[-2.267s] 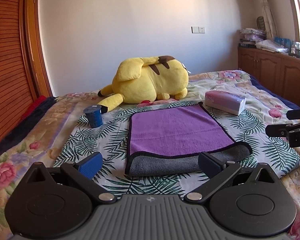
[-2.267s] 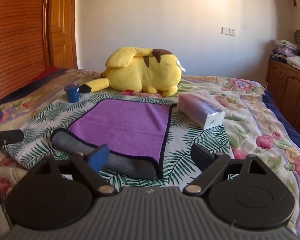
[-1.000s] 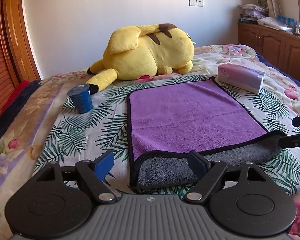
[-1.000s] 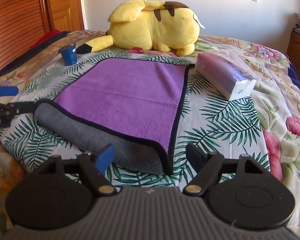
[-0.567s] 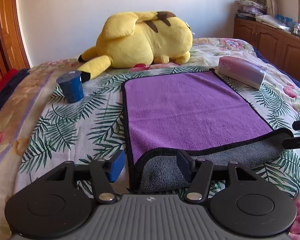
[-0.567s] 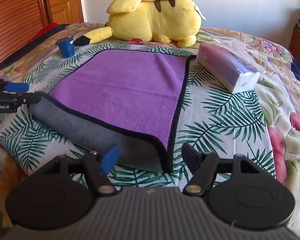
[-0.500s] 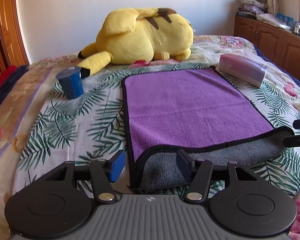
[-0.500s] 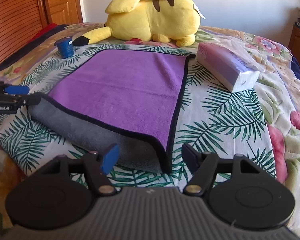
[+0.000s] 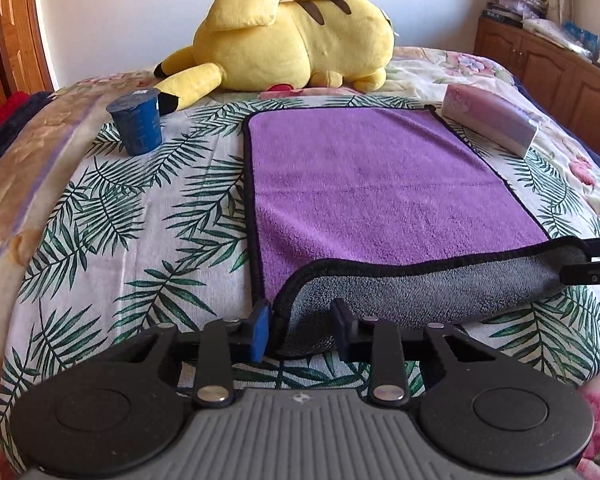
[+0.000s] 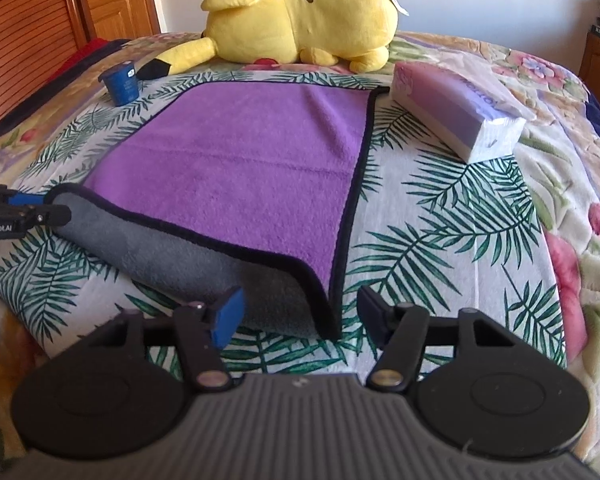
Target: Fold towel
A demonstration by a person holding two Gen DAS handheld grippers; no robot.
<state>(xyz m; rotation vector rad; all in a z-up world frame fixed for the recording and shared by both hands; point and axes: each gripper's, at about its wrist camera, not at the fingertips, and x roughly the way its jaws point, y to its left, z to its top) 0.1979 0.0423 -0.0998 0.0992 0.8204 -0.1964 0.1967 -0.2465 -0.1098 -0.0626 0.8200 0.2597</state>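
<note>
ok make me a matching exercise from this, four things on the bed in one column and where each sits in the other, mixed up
Things:
1. towel
2. blue cup
3. tissue pack
4. plush

Places:
A. far end of the bed, beyond the towel
B. at the towel's far right corner
C. left of the towel, by the plush's tail
D. middle of the bed, near edge rolled back to show grey

Pairs: 1-D, 2-C, 3-B, 4-A
</note>
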